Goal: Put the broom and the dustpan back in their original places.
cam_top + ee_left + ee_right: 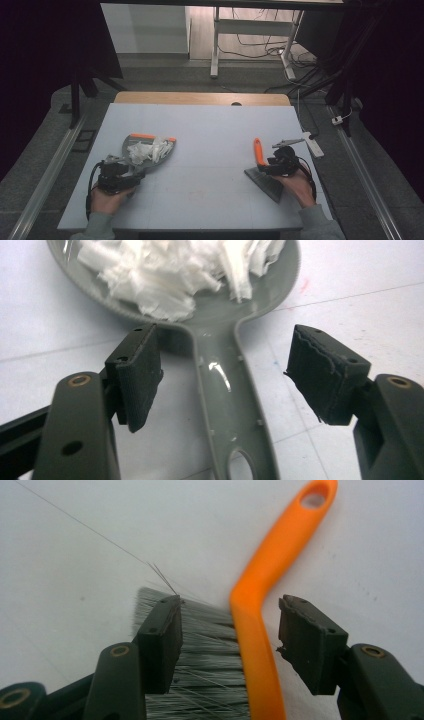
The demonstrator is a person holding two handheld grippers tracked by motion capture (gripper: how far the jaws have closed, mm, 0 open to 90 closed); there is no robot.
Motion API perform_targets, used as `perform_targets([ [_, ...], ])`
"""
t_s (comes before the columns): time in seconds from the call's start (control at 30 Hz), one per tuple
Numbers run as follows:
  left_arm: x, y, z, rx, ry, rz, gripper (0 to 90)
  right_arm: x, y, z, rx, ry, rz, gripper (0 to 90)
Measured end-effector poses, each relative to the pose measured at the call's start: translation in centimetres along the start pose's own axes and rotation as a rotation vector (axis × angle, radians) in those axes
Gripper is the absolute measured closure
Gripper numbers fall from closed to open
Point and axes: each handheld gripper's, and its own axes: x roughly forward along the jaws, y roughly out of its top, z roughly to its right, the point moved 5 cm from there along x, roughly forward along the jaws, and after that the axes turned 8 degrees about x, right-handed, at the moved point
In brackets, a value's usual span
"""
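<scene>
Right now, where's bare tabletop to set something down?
The widest free patch is the middle of the pale grey tabletop, between the grey plastic dustpan of white paper scraps and the orange-handled grey-bristle brush. The far strip toward the wooden edge is bare too. It is crowded at the near left and near right corners, around the hands.

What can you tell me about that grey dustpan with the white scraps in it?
The dustpan looks like glossy grey plastic, with a rounded ribbed-edged pan and a long flat handle ending in a hanging hole. An orange strip runs along its far lip. It lies flat on the white table, at its left side, heaped with torn white paper scraps. The left tool straddles the handle, open, pads not touching.
</scene>
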Motion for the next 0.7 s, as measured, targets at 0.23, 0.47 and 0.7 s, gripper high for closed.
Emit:
perform_targets([
  [0.23, -0.8, 0.8, 1.5, 0.109, -0.073, 0.014, 30.8, -0.8, -0.1, -1.2, -0.065, 0.036, 0.063, 43.3],
  [0.47, -0.4, 0.9, 2.3, 0.185, -0.166, -0.020, 31.5, -1.3, -0.9, -2.3, -0.105, 0.074, 0.095, 43.8],
  [0.7, -0.2, 0.4, 2.3, 0.248, -0.217, -0.028, 32.1, -2.2, -2.2, -3.3, -0.139, 0.084, 0.129, 44.8],
])
